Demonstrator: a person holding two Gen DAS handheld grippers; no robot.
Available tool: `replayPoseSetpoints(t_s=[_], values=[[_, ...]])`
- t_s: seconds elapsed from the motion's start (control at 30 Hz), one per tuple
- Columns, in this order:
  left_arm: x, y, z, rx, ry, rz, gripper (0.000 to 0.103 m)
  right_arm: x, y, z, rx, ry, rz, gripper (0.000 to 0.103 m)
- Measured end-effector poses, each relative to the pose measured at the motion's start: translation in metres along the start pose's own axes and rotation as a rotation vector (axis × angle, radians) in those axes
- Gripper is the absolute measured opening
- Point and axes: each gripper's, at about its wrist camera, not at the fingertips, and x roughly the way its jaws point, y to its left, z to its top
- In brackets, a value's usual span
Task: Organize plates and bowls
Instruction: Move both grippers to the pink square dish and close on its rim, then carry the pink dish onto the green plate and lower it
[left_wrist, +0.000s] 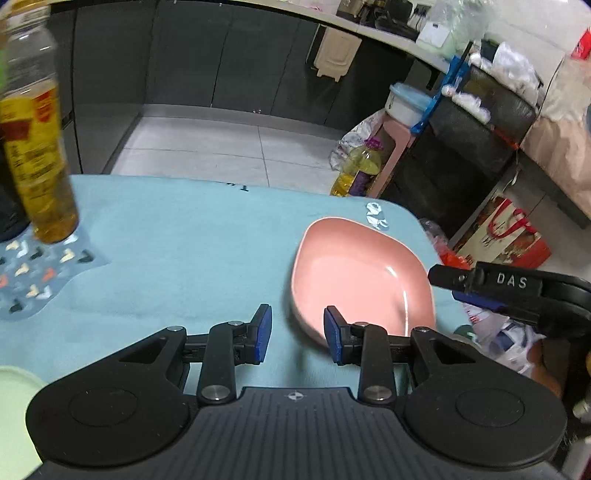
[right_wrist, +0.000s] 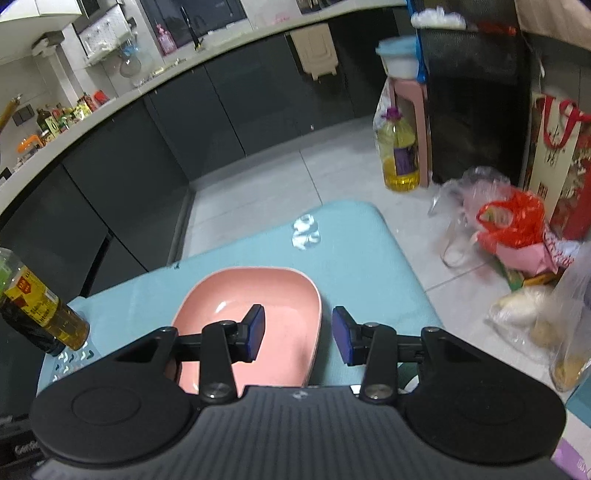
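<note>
While both grippers hang above the blue-green table mat (left_wrist: 177, 258), the pink plate (left_wrist: 354, 273) sits flat near the mat's far right corner, with nothing lifted yet. Its rounded-square rim looks doubled along the right edge from the right wrist view, so it may be two plates stacked, though I cannot be sure. The right gripper (right_wrist: 298, 334) is the closer one: its jaws stand moderately apart and empty, one blue pad over the plate's inside, the other outside the right rim, so the rim lies between them without being pinched. The left gripper (left_wrist: 297, 334) also stands part-open with nothing in it, hovering over bare mat just beside the plate's near-left edge. To do this well, I would judge the right gripper should come down until the rim sits deep between the pads, then close squarely on it, because the glazed surface looks slippery and a shallow bite could let the plate tip or slide. The left could steady the opposite edge. An oil bottle (left_wrist: 40, 147) stands well apart at the mat's left, and a pale green dish (left_wrist: 14, 413) shows at the near-left corner, perhaps the stacking spot
</note>
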Motion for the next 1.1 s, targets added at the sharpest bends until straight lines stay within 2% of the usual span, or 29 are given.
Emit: replayPoseSetpoints(t_s=[0.2,0.33,0.37,0.43,0.5,0.57,0.7,0.87,1.1], values=[[0.025,-0.004,0.003,0.002,0.04,0.062,0.029,0.01,-0.003,-0.001,0.024,0.045,0.008,0.025],[0.033,-0.002,0.002,0.005,0.041,0.056,0.029,0.021,0.0,-0.005,0.022,0.079,0.03,0.025],[0.035,-0.003,0.002,0.014,0.048,0.043,0.028,0.022,0.001,-0.006,0.016,0.08,0.019,0.023],[0.035,-0.005,-0.001,0.045,0.061,0.015,0.021,0.024,0.002,-0.007,0.004,0.074,-0.002,0.011],[0.03,-0.009,-0.005,0.088,0.042,0.036,0.021,0.021,0.002,-0.007,0.009,0.067,0.002,0.009],[0.021,-0.009,-0.008,0.11,0.019,0.049,0.021,0.015,0.004,-0.007,0.007,0.052,0.025,0.008],[-0.002,0.003,-0.008,0.09,-0.013,0.053,0.021,0.005,0.018,-0.006,-0.023,0.034,0.064,0.008],[-0.037,0.026,-0.014,0.06,-0.068,0.089,0.021,-0.008,0.04,-0.01,-0.045,0.036,0.164,0.008],[-0.1,0.068,-0.039,0.005,-0.18,0.188,0.021,-0.019,0.087,-0.032,-0.146,0.071,0.296,0.009]])
